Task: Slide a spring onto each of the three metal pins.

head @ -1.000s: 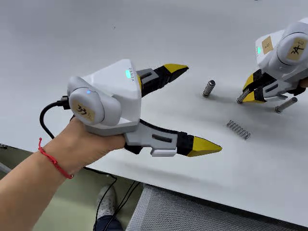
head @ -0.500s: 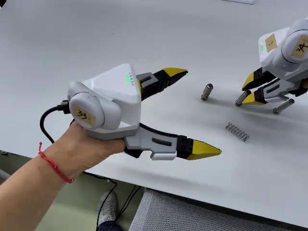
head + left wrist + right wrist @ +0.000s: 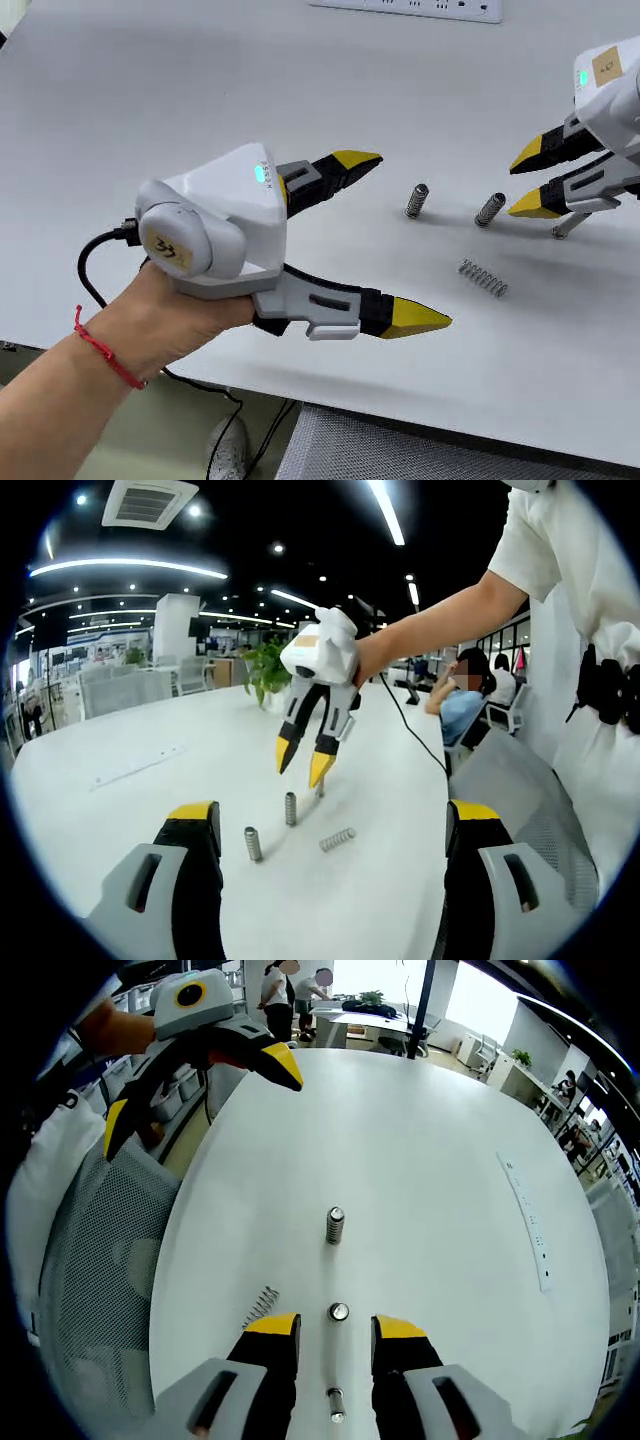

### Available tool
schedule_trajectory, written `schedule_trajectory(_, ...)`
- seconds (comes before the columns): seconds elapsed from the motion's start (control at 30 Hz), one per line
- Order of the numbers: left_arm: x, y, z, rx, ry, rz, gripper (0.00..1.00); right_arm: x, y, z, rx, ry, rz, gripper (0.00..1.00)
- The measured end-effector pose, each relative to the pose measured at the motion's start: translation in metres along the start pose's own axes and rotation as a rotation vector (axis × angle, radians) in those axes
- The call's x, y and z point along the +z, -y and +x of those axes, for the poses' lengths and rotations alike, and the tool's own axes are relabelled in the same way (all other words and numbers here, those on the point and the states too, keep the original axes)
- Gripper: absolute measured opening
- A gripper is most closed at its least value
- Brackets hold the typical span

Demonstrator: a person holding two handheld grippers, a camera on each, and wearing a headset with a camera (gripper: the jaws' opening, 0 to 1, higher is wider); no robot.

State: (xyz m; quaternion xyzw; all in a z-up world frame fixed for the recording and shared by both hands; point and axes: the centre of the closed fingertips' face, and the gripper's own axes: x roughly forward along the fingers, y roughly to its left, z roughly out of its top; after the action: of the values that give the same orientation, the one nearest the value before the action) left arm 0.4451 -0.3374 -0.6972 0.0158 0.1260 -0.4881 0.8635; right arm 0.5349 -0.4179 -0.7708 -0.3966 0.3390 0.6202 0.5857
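The left hand [image 3: 190, 315] grips the left gripper [image 3: 410, 240] from below, with the forearm [image 3: 50, 400] reaching in from the lower left. Its jaws are spread wide, tips pointing right. The right gripper [image 3: 514, 190] hangs at the right edge, raised, with its jaws parted less widely, tips aimed left and slightly down.

The white left gripper [image 3: 415, 238] has yellow-tipped black fingers [image 3: 414, 317].

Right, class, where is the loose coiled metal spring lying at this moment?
In the head view the loose coiled metal spring lies flat on the white table, just nearer the person than two upright spring-covered metal pins.
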Motion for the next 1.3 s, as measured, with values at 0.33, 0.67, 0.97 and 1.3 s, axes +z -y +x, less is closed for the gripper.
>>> schedule_trajectory(0.33,0.004,0.006,0.004,-0.025,-0.017,0.033,0.91,-0.007,-0.002,-0.028,-0.065,0.076,0.042,0.31)
schedule_trajectory(0.67,0.004,0.010,0.008,-0.038,-0.034,0.054,0.89,-0.019,-0.017,-0.060,-0.119,0.149,0.111,0.38)
schedule_trajectory(0.97,0.001,0.017,0.018,-0.070,-0.060,0.075,0.88,-0.044,-0.030,-0.084,-0.161,0.186,0.170,0.43)
schedule_trajectory(1.3,-0.006,0.018,0.026,-0.097,-0.109,0.105,0.84,-0.058,-0.052,-0.101,-0.185,0.263,0.229,0.56)
